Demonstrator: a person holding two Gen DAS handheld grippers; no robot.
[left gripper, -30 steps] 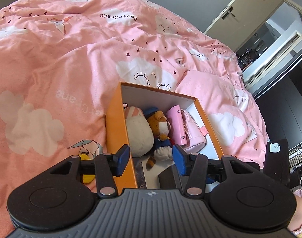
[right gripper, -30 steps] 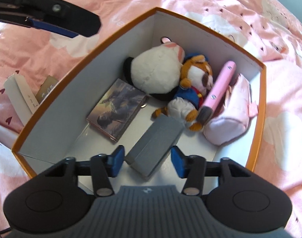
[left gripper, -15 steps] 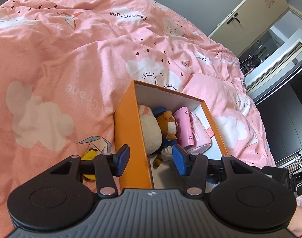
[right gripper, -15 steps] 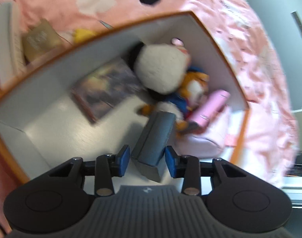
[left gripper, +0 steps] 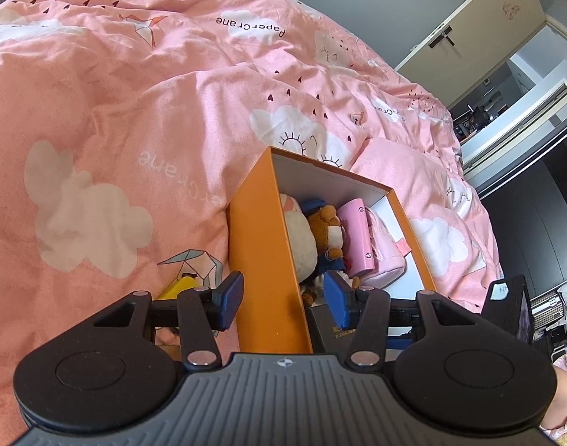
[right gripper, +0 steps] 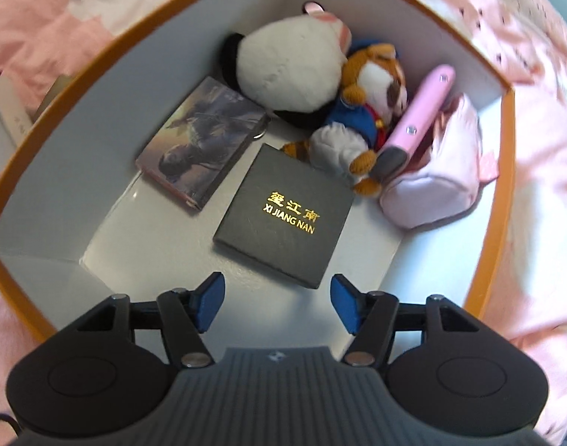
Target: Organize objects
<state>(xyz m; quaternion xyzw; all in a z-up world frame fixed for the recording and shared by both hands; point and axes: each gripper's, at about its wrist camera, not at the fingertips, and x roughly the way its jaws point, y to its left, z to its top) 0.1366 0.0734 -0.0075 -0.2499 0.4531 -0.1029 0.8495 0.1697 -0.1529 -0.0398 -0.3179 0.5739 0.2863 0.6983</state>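
Observation:
An orange box (right gripper: 506, 171) with white inside lies on the pink bed. In it a black flat case with gold lettering (right gripper: 283, 215) lies flat beside a picture book (right gripper: 201, 141), a white plush (right gripper: 290, 59), a tiger plush (right gripper: 372, 96), a pink tube (right gripper: 421, 111) and a pink pouch (right gripper: 443, 178). My right gripper (right gripper: 277, 304) is open and empty just above the black case. My left gripper (left gripper: 283, 299) is open, straddling the box's orange left wall (left gripper: 264, 245); the black case (left gripper: 328, 330) shows behind its right finger.
A pink duvet (left gripper: 134, 111) covers the bed. A yellow object (left gripper: 179, 286) lies outside the box on the left. A white book and a brown item (right gripper: 12, 111) lie outside the box's left wall. A door and dark furniture (left gripper: 543, 223) stand at the right.
My right gripper has opened and let go of the black case, which now lies flat on the box floor. My left gripper has shifted left across the box's wall.

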